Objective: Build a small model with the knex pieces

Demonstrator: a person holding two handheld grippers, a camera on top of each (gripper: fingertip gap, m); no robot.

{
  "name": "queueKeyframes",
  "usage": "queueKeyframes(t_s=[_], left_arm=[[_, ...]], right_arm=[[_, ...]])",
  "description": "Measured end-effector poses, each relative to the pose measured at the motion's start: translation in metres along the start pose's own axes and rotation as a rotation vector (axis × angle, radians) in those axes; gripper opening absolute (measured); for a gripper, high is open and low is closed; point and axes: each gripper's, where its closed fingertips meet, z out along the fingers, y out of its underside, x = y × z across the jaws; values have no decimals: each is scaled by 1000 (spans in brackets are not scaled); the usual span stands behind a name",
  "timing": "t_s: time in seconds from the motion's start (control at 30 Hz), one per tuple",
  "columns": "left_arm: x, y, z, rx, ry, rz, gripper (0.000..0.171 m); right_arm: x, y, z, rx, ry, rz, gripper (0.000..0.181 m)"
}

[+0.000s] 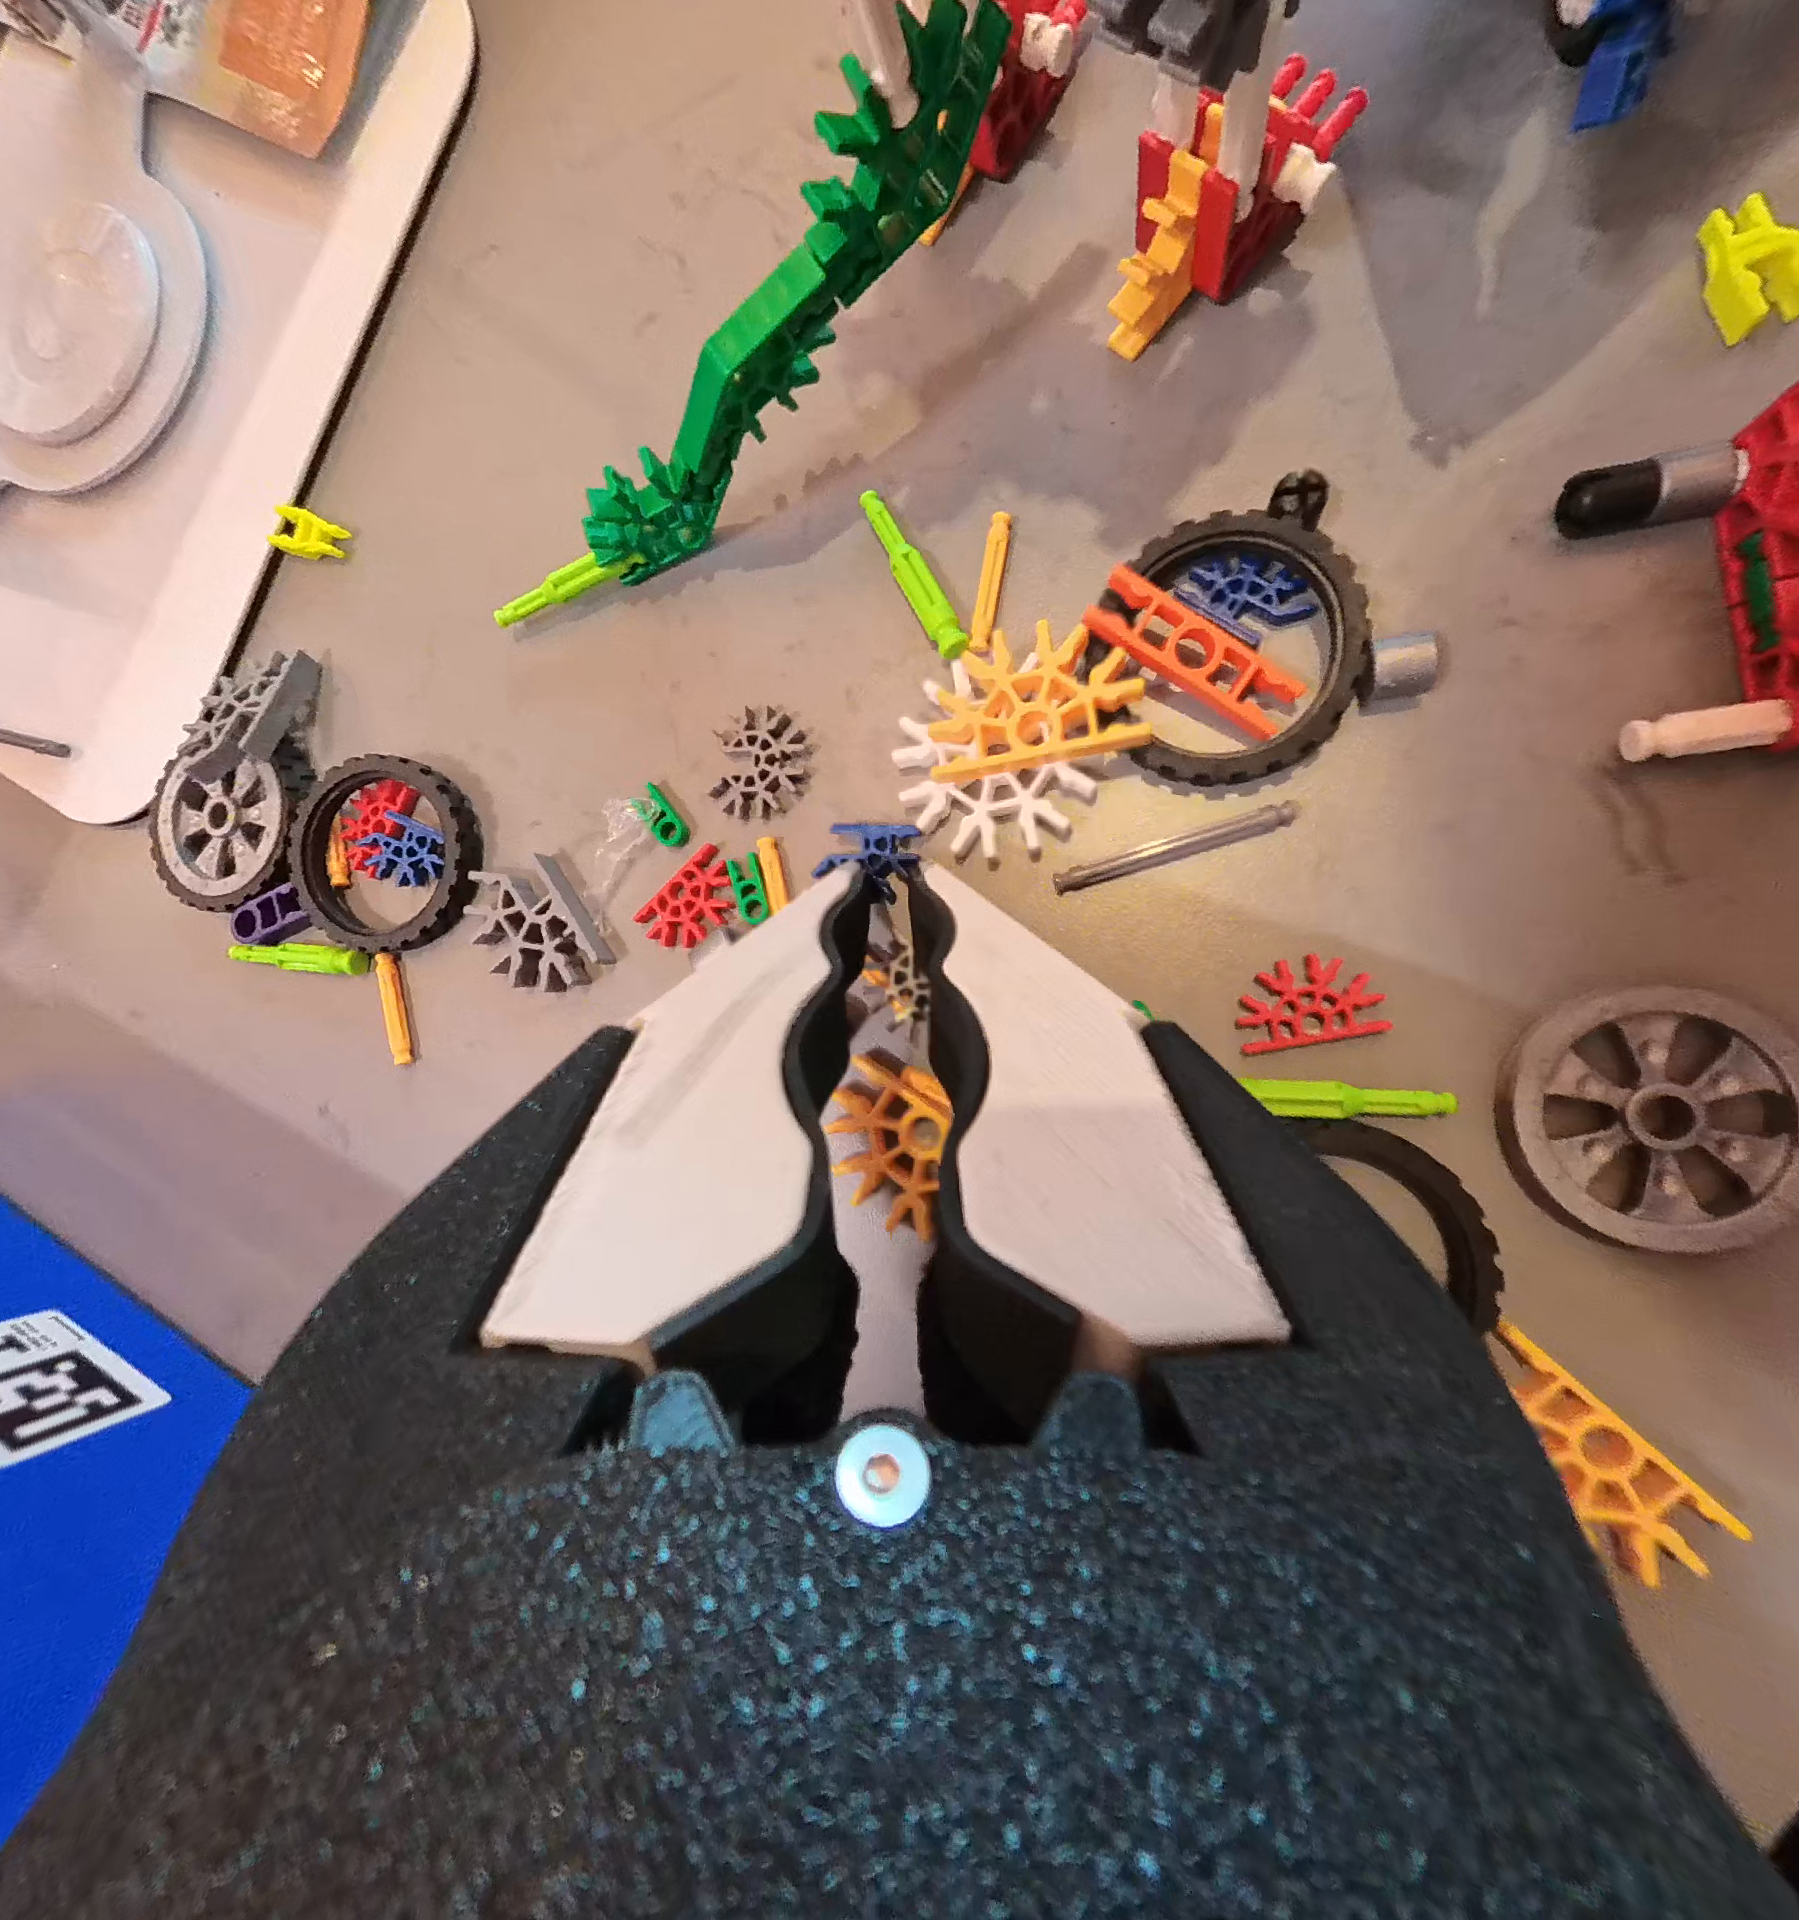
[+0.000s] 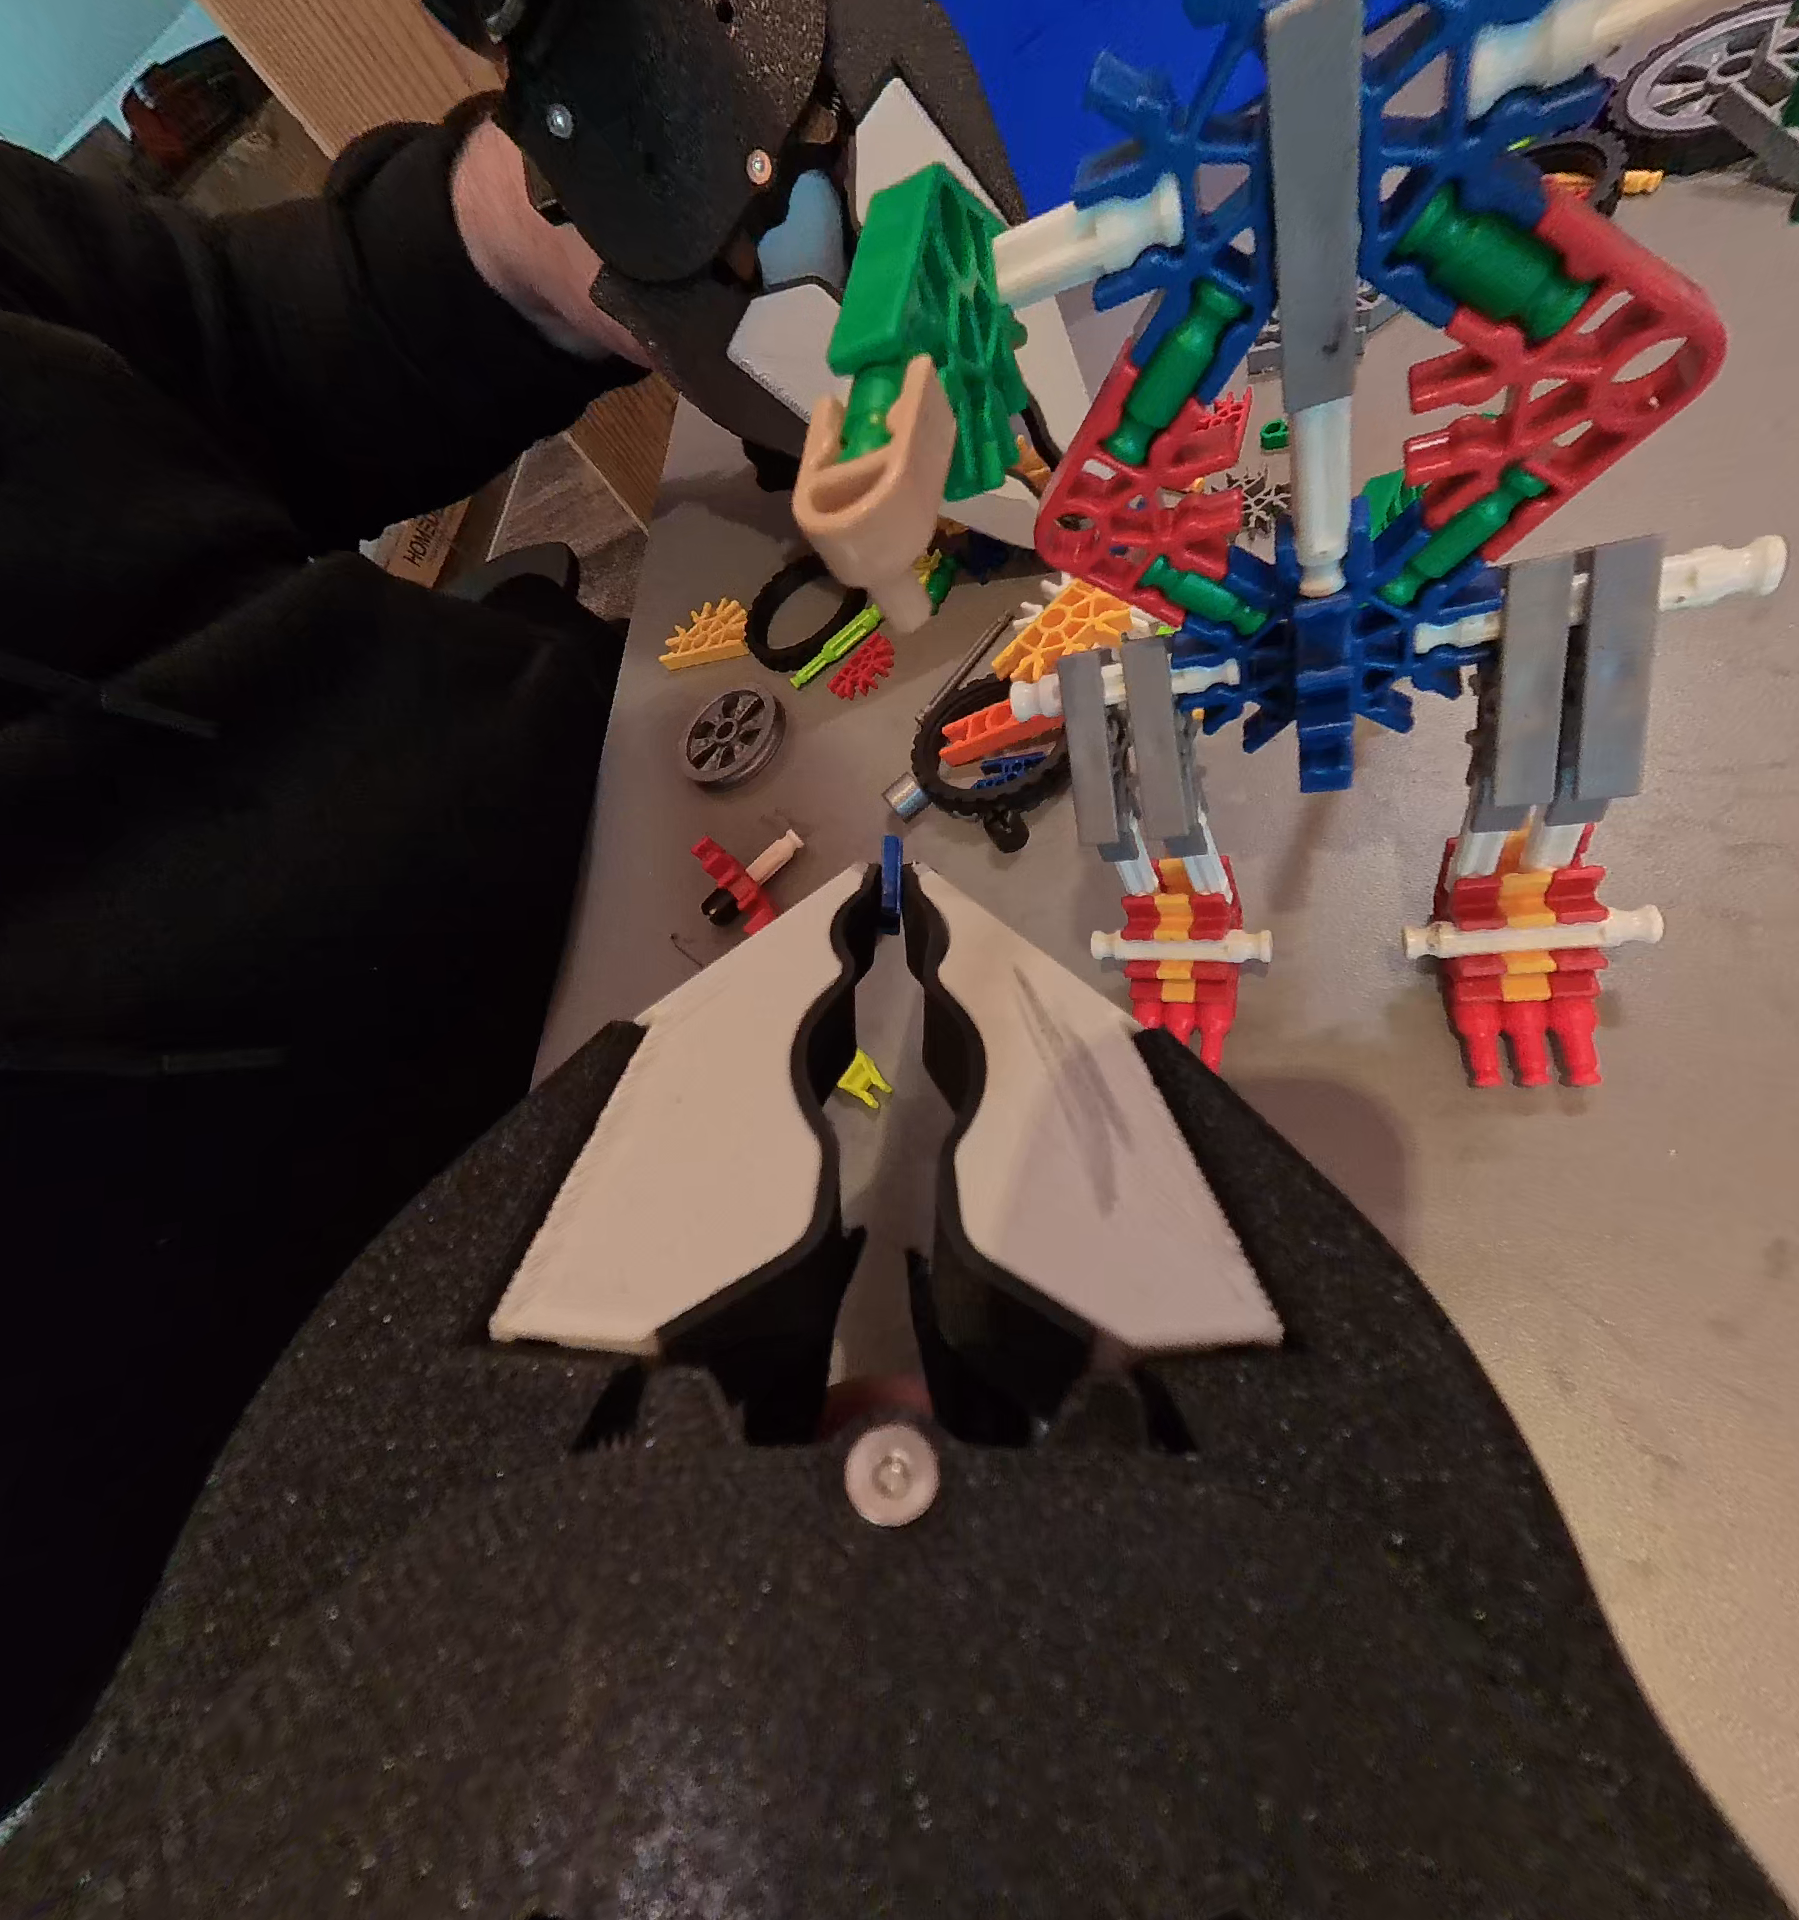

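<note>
Between each gripper's [image 1: 879, 873] [image 2: 890, 883] tips, a blue connector [image 1: 871, 847] [image 2: 891, 881].

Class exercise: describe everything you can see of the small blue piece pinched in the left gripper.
The blue connector is a small, flat plastic snowflake-type piece with short slotted prongs. It sits clamped between the tips of the left gripper, only its upper part showing above the fingers, held over the grey table amid scattered parts.

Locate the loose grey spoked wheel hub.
In the left wrist view, the grey spoked wheel hub lies flat on the table, right of the left gripper, below a red half-circle connector.
</note>
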Motion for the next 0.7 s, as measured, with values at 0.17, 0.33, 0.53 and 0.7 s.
queueKeyframes(t_s=[0.17,0.33,0.53,0.7], left_arm=[[6,3,-5,-23,51,35,1],[16,-2,-10,9,102,61,0],[3,4,-5,-25,22,50,18],[4,2,-3,-15,44,42,16]], right_arm=[[1,1,0,-1,2,1,3],[1,2,0,-5,1,1,3],[8,9,-3,-17,18,5,3],[13,7,-10,0,32,18,3]])
